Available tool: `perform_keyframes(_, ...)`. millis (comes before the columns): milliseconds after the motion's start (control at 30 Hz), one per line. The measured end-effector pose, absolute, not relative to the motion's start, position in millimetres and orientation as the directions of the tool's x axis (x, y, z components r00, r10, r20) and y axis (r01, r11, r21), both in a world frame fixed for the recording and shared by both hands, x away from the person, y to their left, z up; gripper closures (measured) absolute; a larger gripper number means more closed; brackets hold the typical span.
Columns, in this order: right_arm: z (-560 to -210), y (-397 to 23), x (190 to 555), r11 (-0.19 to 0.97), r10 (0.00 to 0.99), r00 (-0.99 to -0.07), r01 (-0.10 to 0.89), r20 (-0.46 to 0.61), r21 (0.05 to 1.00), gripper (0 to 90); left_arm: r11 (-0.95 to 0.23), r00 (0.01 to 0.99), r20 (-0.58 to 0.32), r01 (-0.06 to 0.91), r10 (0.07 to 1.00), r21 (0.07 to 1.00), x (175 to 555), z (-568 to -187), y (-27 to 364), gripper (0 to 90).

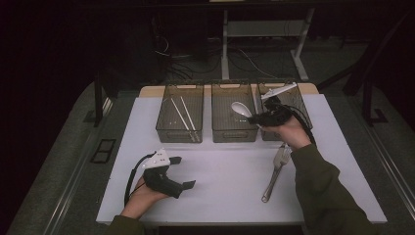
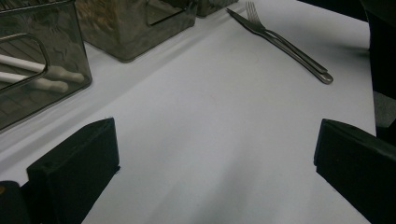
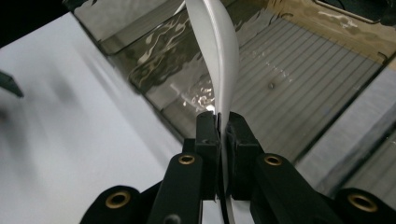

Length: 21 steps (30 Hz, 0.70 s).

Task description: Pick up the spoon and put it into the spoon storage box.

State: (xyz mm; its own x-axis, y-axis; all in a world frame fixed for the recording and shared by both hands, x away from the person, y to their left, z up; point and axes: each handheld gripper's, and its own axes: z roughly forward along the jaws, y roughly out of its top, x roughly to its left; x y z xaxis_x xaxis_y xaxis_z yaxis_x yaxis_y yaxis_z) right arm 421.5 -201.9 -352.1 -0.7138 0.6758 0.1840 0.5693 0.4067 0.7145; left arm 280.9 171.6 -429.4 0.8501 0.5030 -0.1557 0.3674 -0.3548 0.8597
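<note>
No readable writing or brand marks that I can make out on anything. My right gripper [image 1: 258, 119] has its jaws pinched nearly together on the thin handle of a white spoon [image 1: 241, 109]; in the right gripper view the spoon [image 3: 219, 60] is glossy, smooth plastic, curving up from the pads over the middle bin [image 1: 234, 134], bowl end pointing left. My left gripper [image 1: 182, 172] rests low on the near left of the table with jaws spread wide, holding nothing and bare tabletop between them in the left gripper view. Three smoky translucent bins with ribbed floors sit in a row at the far side; the left bin [image 1: 179, 133] holds white chopsticks [image 1: 185, 116]. A shiny metal fork [image 1: 275, 171] lies on the matte white table [image 1: 220, 166] near right, just beside my right sleeve.
</note>
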Motion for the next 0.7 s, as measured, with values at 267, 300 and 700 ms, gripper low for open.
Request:
perform_keyframes(267,-362,-174,450,0.424,0.693,-0.696,0.604,0.187,0.675,84.6,-0.354,0.852,-0.158,0.367,0.499,0.860,281,-429,171,0.0)
perform_keyframes(300,-363,-171,454,0.423,0.695,-0.693,0.609,0.191,0.671,84.6,-0.355,0.853,-0.155,0.364,0.499,0.861,281,-429,171,0.0)
perform_keyframes(700,-394,-146,477,0.465,0.724,-0.665,0.666,0.183,0.584,84.5,-0.356,0.855,-0.154,0.362,0.495,0.862,280,-429,171,0.0)
